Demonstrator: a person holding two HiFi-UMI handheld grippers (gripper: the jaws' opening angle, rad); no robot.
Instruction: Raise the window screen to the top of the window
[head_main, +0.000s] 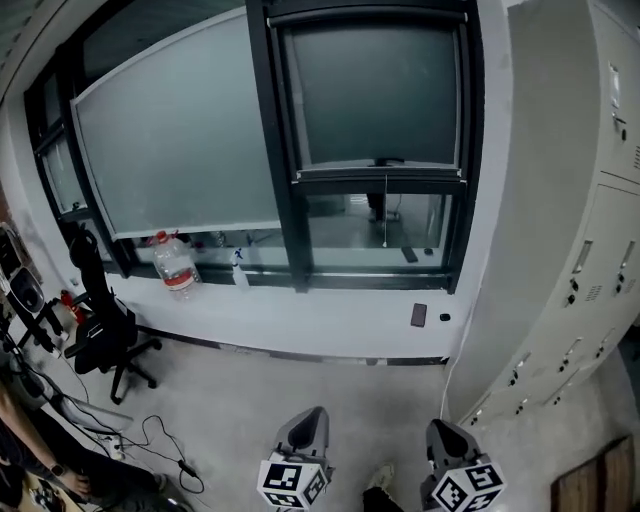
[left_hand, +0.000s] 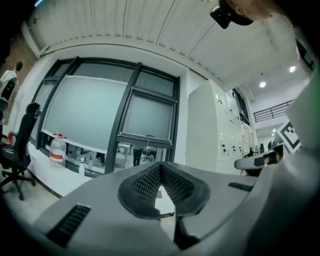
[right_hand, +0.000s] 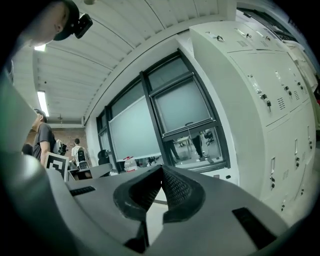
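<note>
The window screen (head_main: 372, 95) is a flat, matt grey, translucent sheet in a narrow, dark metal window frame (head_main: 290, 215), at 12 o'clock in the head view. Its straight bottom bar (head_main: 380, 172) carries a small dark handle. A thin cord (head_main: 385, 212) hangs from the bar across the strip of clear glass below it. So the screen covers the upper part of the opening and leaves the lowest part bare.

At 10 o'clock a wide pane (head_main: 175, 140) has the same frosted grey look. On the white sill stand a round clear plastic water bottle (head_main: 175, 265) with a red cap and a small spray bottle (head_main: 240, 270). Smooth pale metal lockers (head_main: 590, 250) fill 3 o'clock, and a black office chair (head_main: 100, 330) stands at 8 o'clock.

The left gripper (left_hand: 159, 169) and the right gripper (right_hand: 161, 170) are at 6 o'clock in the head view, over the speckled floor and well apart from the window. Each has smooth grey shells and black pads with a fine dotted grain. On each, the pads meet at a point, fully closed with nothing between them.
</note>
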